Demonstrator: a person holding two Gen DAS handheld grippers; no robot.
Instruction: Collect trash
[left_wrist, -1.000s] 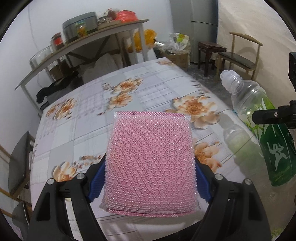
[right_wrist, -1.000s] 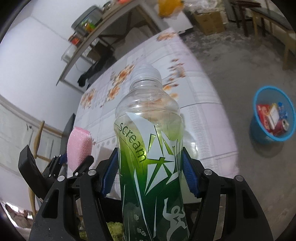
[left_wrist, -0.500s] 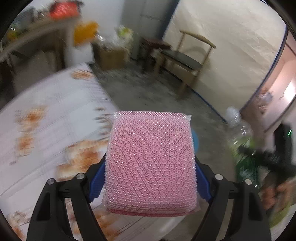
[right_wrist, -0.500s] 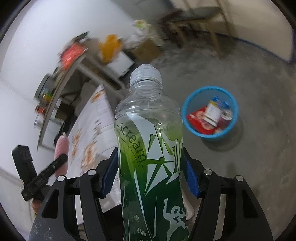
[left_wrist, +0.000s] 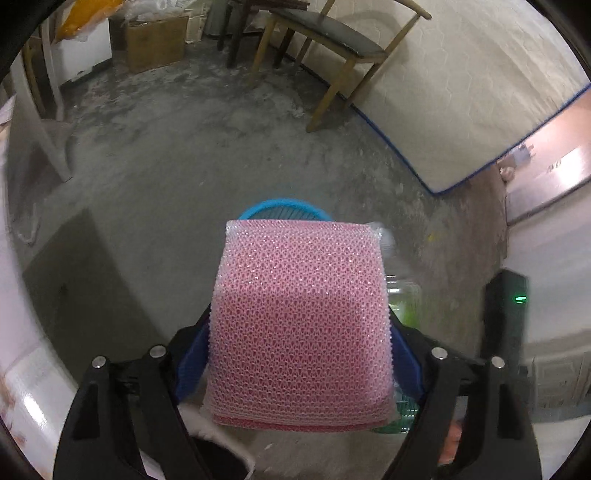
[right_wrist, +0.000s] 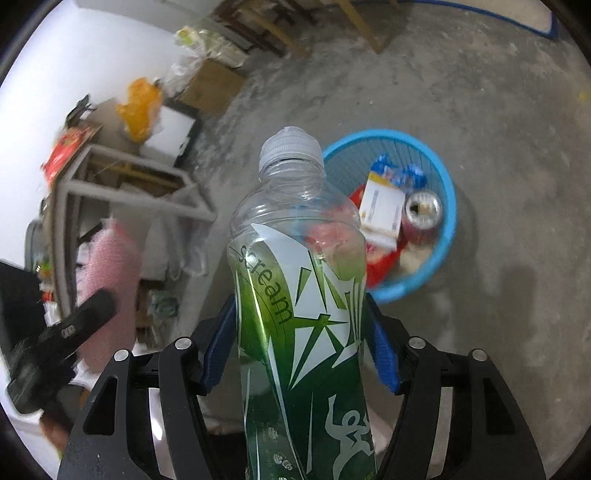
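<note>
Below, on the concrete floor, stands one blue basket, the landmark for everything else. Inside it lie one drink can with its top facing up, one white and yellow carton touching the can, one blue and white wrapper against the far wall, and red packaging under the carton; whether that red is one piece or several cannot be told.

The right gripper is above and on the near side of the basket, its two blue-padded jaws clamped on the body of one green-labelled plastic bottle, which points cap first toward the basket's near rim. The bottle is capped and its clear upper part looks empty.

The left gripper has its jaws pressed against the sides of one pink mesh sponge, which hides most of the basket beyond it; only the far rim shows. Past the basket stand one wooden chair and one cardboard box.
</note>
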